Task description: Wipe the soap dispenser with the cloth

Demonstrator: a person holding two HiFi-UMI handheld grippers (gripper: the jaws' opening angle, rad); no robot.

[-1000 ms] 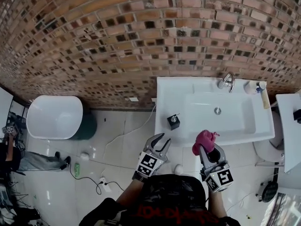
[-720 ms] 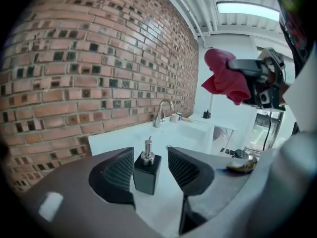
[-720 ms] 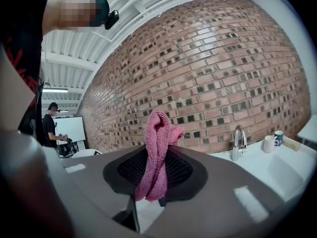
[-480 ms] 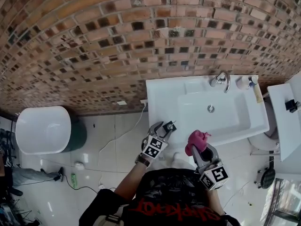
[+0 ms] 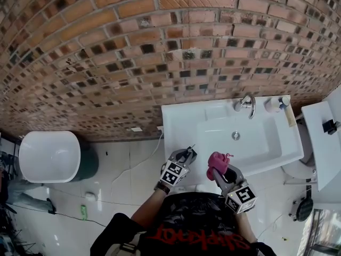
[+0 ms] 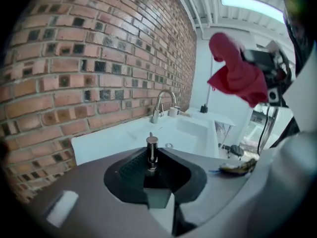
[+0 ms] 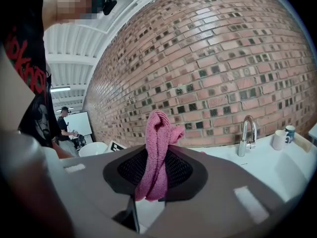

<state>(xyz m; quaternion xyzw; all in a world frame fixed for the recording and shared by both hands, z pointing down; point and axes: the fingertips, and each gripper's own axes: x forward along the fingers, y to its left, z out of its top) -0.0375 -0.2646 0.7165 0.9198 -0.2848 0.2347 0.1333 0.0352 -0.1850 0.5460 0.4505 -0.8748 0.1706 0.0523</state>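
The black soap dispenser stands on the front left corner of the white sink. My left gripper is shut on it. In the left gripper view its chrome pump rises between the two black pads, and its dark body sits low in the left gripper. Just right of it, over the sink's front edge, my right gripper is shut on the bunched pink cloth. The cloth stands upright from the right gripper, and the cloth also hangs at the upper right of the left gripper view.
A chrome faucet and a white cup stand at the back of the sink against the brick wall. A white toilet is on the floor to the left, and a white table stands on the right. Cables lie on the tiled floor.
My left gripper moved forward to the dispenser with its jaws wide, then closed on it. The right gripper carried the cloth a little left, nearer the dispenser.
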